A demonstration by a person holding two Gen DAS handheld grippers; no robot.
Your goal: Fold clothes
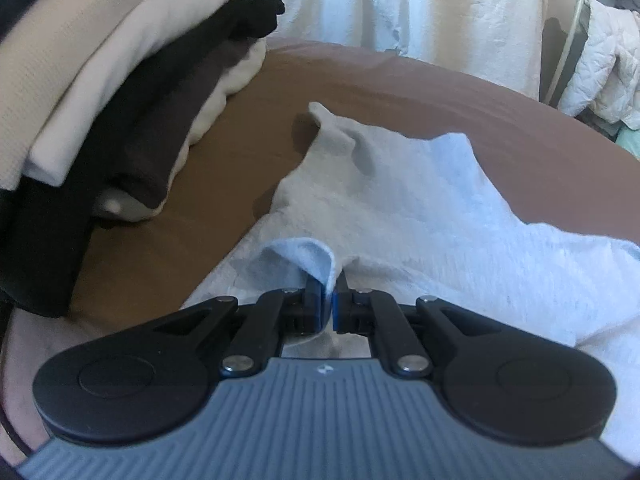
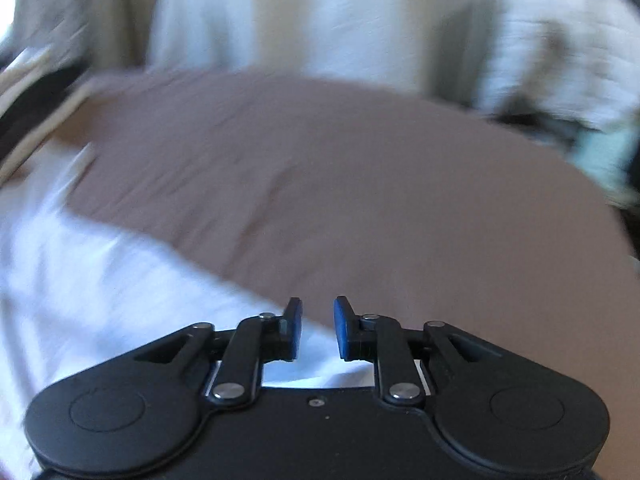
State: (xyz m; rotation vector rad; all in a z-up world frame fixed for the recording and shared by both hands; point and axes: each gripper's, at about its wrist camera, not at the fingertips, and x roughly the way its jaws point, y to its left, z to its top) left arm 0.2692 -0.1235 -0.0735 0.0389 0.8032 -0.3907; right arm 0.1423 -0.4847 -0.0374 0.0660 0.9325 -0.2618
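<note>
A pale blue-white garment (image 1: 420,208) lies spread and rumpled on the brown bed cover (image 1: 248,148). My left gripper (image 1: 331,280) is shut on a folded-over edge of that garment, which curls up over the left pad. In the blurred right wrist view the same pale garment (image 2: 92,280) covers the lower left of the brown cover (image 2: 360,184). My right gripper (image 2: 317,308) hangs above the garment's edge with its jaws apart and nothing between them.
A stack of folded clothes (image 1: 120,92) in beige, cream, black and dark brown sits at the left on the bed. White curtains (image 1: 400,4) hang behind the bed. A white quilted jacket (image 1: 600,64) and other clothing pile up at the far right.
</note>
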